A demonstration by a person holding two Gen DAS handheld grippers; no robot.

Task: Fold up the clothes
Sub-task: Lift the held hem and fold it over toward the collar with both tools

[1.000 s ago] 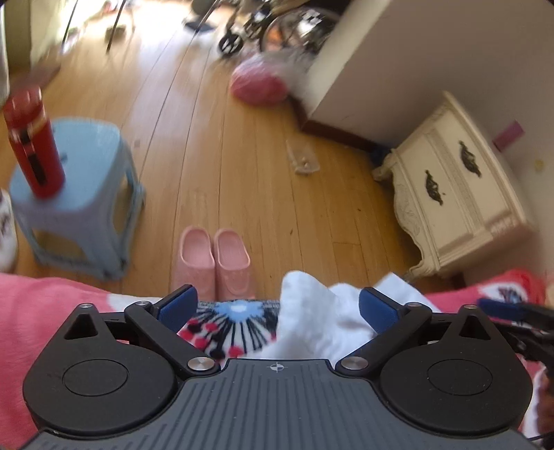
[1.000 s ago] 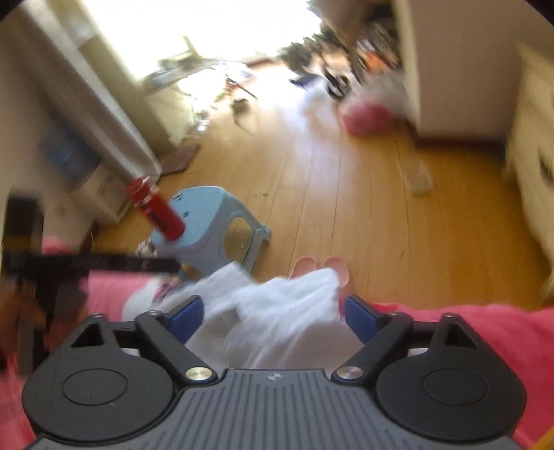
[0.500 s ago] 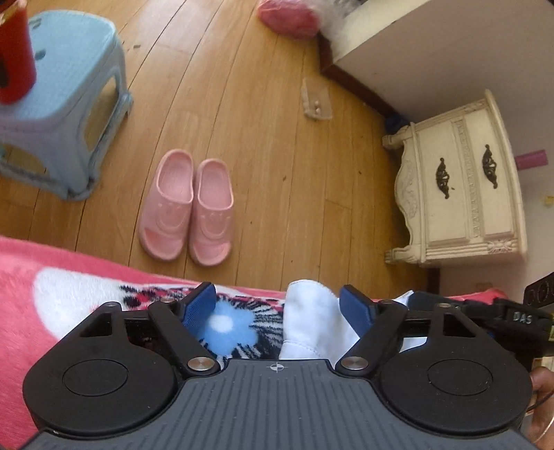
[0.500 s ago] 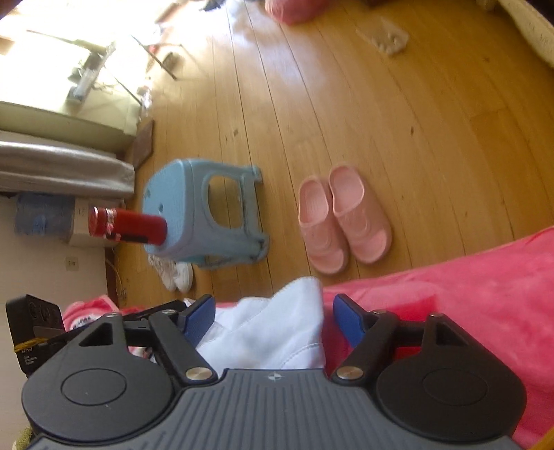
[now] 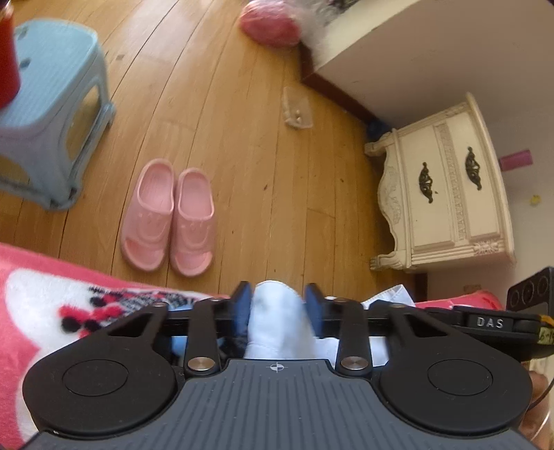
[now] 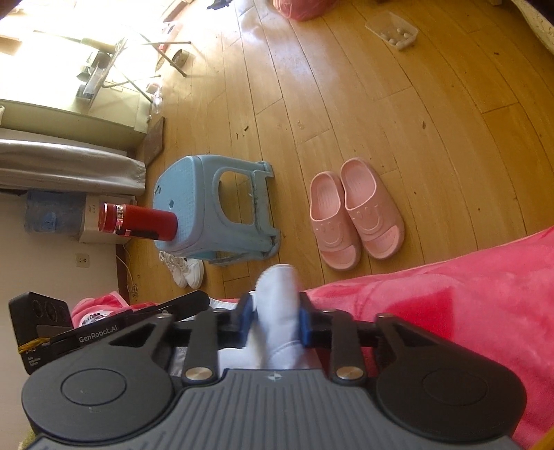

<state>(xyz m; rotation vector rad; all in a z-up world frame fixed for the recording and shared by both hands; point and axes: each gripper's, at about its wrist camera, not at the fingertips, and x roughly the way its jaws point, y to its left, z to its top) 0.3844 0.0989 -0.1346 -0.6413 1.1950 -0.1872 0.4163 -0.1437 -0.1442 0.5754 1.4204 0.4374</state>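
Observation:
A white garment (image 5: pixel 277 311) lies at the edge of a bed covered by a pink fleece blanket (image 5: pixel 38 297). My left gripper (image 5: pixel 278 306) is closing, and its blue pads pinch a bunched fold of the white cloth. In the right wrist view my right gripper (image 6: pixel 275 316) is closing too, with its blue pads pressed on another raised fold of the white garment (image 6: pixel 278 304). The pink blanket (image 6: pixel 467 294) fills the right of that view. Each gripper's black body shows at the edge of the other's view. The rest of the garment is hidden under the grippers.
Beyond the bed edge is a wooden floor with pink slippers (image 5: pixel 169 218), a light blue stool (image 6: pixel 214 214) bearing a red bottle (image 6: pixel 135 221), white sneakers (image 6: pixel 183 270), and a cream nightstand (image 5: pixel 446 197). A small plastic box (image 6: pixel 393 29) and a pink bag (image 5: pixel 270 22) lie farther off.
Both grippers came down onto the bed edge and their jaws closed from wide apart onto folds of the white garment. The right view rolled.

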